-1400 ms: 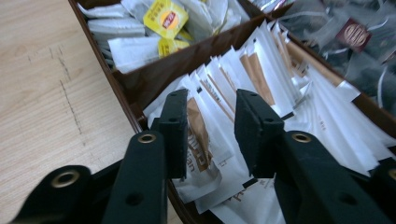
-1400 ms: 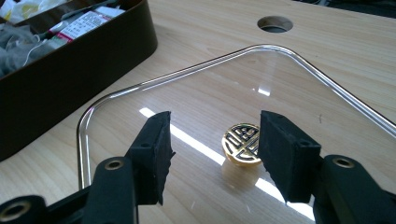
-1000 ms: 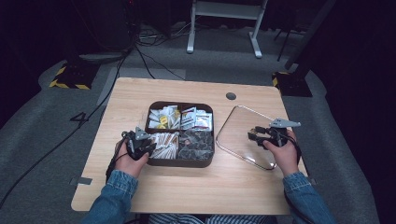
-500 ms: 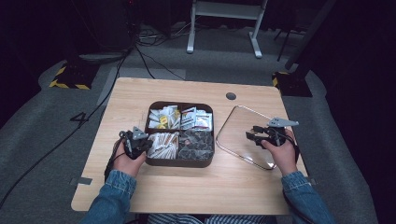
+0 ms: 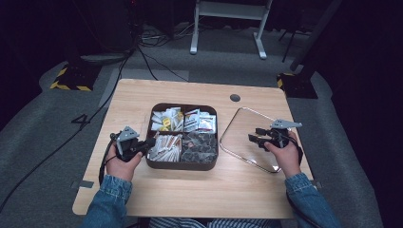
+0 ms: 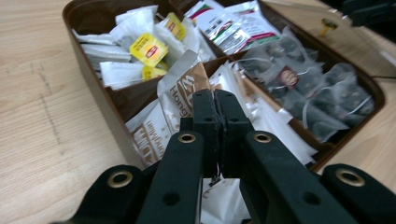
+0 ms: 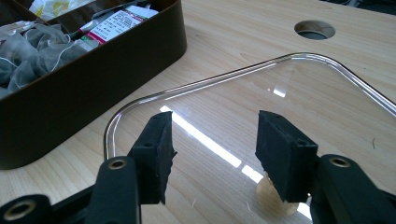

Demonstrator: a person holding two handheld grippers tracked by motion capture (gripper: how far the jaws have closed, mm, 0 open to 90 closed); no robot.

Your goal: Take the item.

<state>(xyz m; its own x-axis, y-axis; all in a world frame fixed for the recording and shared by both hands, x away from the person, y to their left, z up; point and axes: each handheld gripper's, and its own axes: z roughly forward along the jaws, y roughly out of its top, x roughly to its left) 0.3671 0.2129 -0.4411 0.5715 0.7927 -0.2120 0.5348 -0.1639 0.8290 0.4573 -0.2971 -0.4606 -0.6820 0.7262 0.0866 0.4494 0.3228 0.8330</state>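
Dark floor and trailing cables surround a light wooden table (image 5: 190, 190) in the high view. At its centre stands a brown four-compartment box (image 5: 183, 165) of tea sachets; a clear lid (image 5: 240, 130) lies flat beside it. The left gripper (image 5: 148, 143) sits at the box's near-left compartment, and the right gripper (image 5: 253, 139) hovers over the lid.

Left gripper view: the left gripper (image 6: 217, 105) has its jaws pressed together, having just been closing, and they pinch the edge of a white-and-brown sachet (image 6: 180, 93). That sachet rises directly ahead of the jaw tips, above the near-left compartment. Yellow-labelled tea bags (image 6: 148, 49) lie beyond and left of the jaws; mesh tea bags (image 6: 317, 93) lie to their right.

Right gripper view: the right gripper (image 7: 214, 140) has its jaws spread with nothing between them. The clear lid (image 7: 299, 88) lies beneath and ahead of the jaws, and the brown box (image 7: 93, 84) stands to their left.
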